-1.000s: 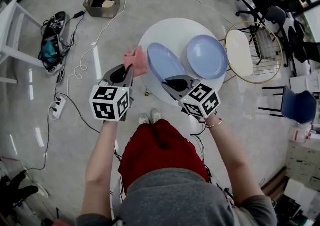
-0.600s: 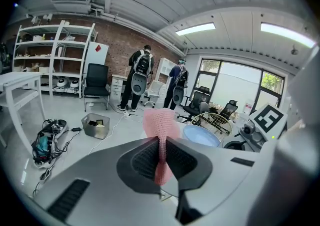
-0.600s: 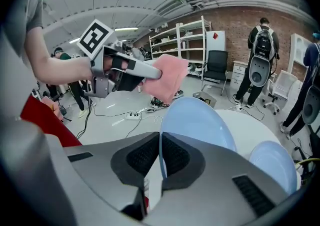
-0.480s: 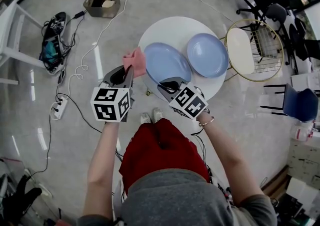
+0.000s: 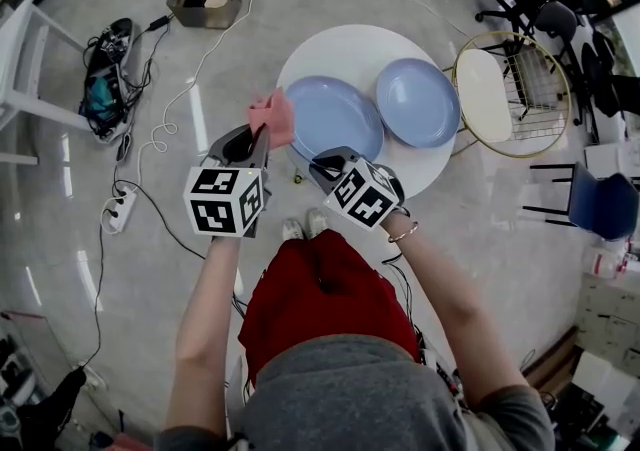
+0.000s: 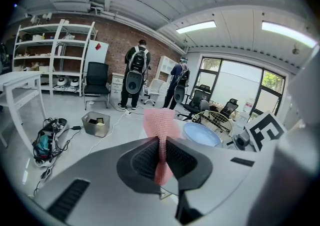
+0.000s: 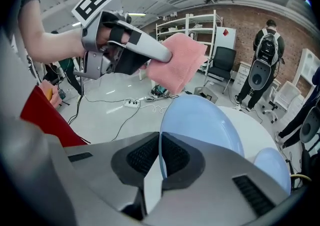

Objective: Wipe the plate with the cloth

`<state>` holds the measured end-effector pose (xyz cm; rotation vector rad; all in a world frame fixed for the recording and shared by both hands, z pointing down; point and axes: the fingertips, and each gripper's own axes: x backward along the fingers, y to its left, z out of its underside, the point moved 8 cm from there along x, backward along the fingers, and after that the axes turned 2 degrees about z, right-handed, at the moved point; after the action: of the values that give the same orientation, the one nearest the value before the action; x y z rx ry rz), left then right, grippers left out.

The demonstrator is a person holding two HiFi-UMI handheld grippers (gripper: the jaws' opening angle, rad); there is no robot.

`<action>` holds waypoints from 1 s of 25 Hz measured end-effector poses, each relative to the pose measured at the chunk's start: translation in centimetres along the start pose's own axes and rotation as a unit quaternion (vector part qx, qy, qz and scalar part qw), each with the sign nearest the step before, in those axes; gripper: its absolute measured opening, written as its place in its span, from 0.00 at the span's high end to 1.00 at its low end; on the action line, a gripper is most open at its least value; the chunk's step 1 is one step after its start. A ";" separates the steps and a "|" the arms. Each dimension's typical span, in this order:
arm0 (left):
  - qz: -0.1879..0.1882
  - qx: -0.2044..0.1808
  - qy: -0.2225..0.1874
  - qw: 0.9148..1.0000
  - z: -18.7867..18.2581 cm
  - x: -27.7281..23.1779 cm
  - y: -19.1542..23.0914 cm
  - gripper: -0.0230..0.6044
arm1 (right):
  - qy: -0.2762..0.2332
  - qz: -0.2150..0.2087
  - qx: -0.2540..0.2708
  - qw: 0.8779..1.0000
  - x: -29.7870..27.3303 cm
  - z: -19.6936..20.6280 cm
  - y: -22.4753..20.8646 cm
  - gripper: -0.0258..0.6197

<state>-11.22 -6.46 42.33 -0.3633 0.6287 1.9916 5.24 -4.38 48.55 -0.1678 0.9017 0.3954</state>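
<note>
Nearest, the left gripper (image 5: 260, 137) is clamped on a pink cloth (image 5: 272, 117), which stands up out of its jaws just left of the table edge. Beside it, the right gripper (image 5: 318, 163) is closed on the near rim of a pale blue plate (image 5: 335, 114), held low over the round white table (image 5: 340, 51). A second plate (image 5: 418, 102) lies flat on the table to the right. Around the table, a glossy pale floor (image 5: 150, 269) carries loose cables (image 5: 190, 89) and a grey bin (image 5: 205, 1), and a round wire rack (image 5: 520, 89) stands at the right. Farther off are a brick wall (image 6: 115, 39), white shelves (image 6: 50, 54) and two people (image 6: 136, 72) standing.

A second ago the plate tilted steeply on edge. Now it lies flatter and lower, the right gripper has dropped and rolled, and the cloth has stayed put.
</note>
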 end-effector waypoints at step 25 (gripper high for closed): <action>-0.004 -0.009 0.036 0.999 1.8 -1.3 -0.4 0.91 | 0.076 0.016 0.057 0.995 -4.5 1.3 0.8 0.90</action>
<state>-10.20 -6.24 44.31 -0.4488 0.6535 1.9841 3.38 -4.39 52.89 -0.0785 1.0764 0.3635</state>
